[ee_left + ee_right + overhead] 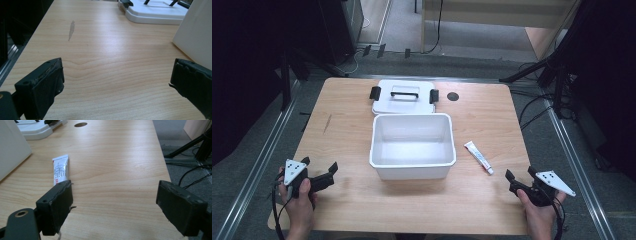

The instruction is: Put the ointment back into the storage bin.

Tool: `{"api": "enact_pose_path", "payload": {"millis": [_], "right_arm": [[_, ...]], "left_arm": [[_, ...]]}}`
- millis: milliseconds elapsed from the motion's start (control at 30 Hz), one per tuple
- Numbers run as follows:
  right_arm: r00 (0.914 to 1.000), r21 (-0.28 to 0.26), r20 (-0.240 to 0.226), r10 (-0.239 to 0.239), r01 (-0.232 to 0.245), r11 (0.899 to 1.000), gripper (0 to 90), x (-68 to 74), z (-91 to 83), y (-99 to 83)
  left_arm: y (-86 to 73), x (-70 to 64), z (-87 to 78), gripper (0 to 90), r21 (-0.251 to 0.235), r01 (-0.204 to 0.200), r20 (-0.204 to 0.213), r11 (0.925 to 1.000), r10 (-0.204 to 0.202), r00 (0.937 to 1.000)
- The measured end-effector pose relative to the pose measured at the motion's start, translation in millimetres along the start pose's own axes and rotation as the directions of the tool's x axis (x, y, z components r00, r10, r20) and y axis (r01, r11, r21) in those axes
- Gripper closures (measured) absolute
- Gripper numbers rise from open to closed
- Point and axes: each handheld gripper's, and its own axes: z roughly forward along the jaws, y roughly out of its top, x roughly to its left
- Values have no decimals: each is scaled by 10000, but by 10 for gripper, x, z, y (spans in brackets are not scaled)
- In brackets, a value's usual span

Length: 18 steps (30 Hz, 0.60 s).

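Jaws are standing wide apart on both sides, gripping nothing. Down at the near left corner of the table (347,200), the left gripper (326,176) is sitting in the person's left hand (298,200), pointing right toward the white plastic bin (412,172), with bare wood showing between its jaws in the left gripper view. Over at the near right, the right gripper (518,179) is resting in the right hand (539,212), and it is hovering just near of the small white tube (478,157).

That tube is lying flat on the table, just right of the bin and apart from it, its cap end pointing toward the near right. In the right gripper view, the tube (59,170) is showing beyond the left-hand jaw, with its lower end hidden behind that jaw, while the gap between the jaws is holding only wood.

The bin is sitting upright and open at the middle of the table. Its white lid (404,96), with a dark handle and black latches at each side, is lying flat just beyond the bin's far edge. A small dark round hole (453,96) is sitting in the table right of the lid.
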Motion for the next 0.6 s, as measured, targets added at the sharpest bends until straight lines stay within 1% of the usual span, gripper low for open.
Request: {"api": "enact_pose_path", "payload": {"millis": [67,133,200,233,267,300,333,367,400,433,467,500,567,600], "right_arm": [[9999,176,-25,-106,106,9998,171,3,10,6],[9997,469,99,-236,231,9986,193,17,19,20],[9991,903,146,-395,380,9952,205,39,32,48],[9991,903,146,-395,380,9952,205,39,32,48],[9989,1345,-33,-475,475,9898,217,67,38,95],[9981,1619,-125,-597,609,9849,214,81,42,123],[9973,1887,-145,-714,728,9793,215,99,41,153],[9973,1887,-145,-714,728,9793,215,99,41,153],[9946,2393,-373,-971,1032,9655,216,120,41,215],[9946,2393,-373,-971,1032,9655,216,120,41,215],[9923,2904,-475,-1142,1231,9489,218,139,43,281],[9908,3170,-552,-1234,1345,9388,219,149,48,314],[9852,3617,-694,-1569,1714,9164,221,182,59,386],[9813,3848,-816,-1744,1924,9027,221,206,68,424]], "left_arm": [[2,7,5,0,16,123,35,9999,-123,9999],[2,12,4,0,41,167,107,9999,-167,9998],[-1,13,-2,0,49,135,181,9999,-136,9997],[-1,13,-2,0,49,135,181,9999,-136,9997],[-2,-8,-3,0,71,-31,89,10000,31,10000],[-2,-8,-3,0,71,-31,89,10000,31,10000],[-11,-49,-10,0,-36,-342,-172,9994,342,9993],[-11,-49,-10,0,-36,-342,-172,9994,342,9993],[-19,-78,-24,0,-78,-584,-261,9983,582,9980],[-25,-112,-29,0,-80,-852,-384,9963,849,9957],[-28,-163,-22,0,30,-1329,-496,9911,1329,9899],[-29,-168,-18,0,30,-1347,-568,9909,1346,9893],[-29,-147,-25,0,-88,-1134,-593,9935,1127,9919],[-29,-133,-28,0,-139,-1004,-503,9949,996,9938]]}}
